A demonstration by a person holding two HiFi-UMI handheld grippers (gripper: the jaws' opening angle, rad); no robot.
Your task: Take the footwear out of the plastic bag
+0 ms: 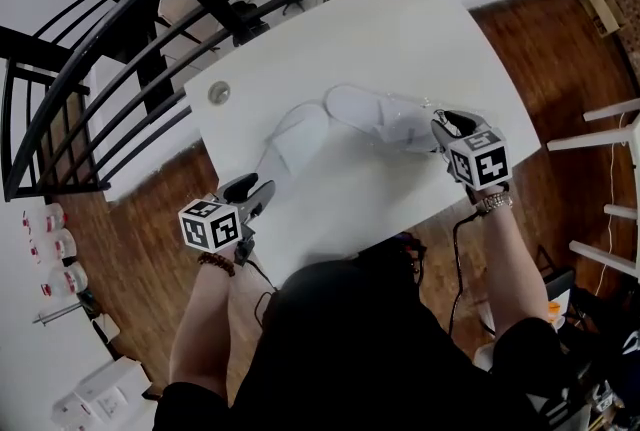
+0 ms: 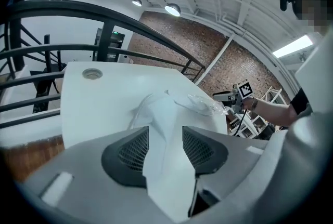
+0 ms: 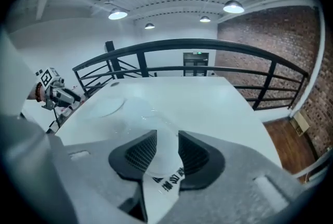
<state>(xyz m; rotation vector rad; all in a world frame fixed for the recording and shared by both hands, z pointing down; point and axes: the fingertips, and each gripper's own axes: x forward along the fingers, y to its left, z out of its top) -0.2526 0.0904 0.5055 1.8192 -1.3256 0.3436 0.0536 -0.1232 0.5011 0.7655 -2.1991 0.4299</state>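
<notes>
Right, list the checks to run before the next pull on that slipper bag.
1. Left gripper clamped on the first slipper: ok.
2. Right gripper clamped on the white printed end at the plastic bag: ok.
3. First slipper out of the bag: ok, it appears to lie apart from it.
4. Second slipper out of the bag: not ok, it is inside.
5. Right jaws pinching only bag, not the second slipper: cannot tell.

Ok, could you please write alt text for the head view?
Seen from above, two handheld grippers work over a white table: the left gripper holds a flat white slipper, the right gripper grips a clear plastic bag around a second white slipper.
</notes>
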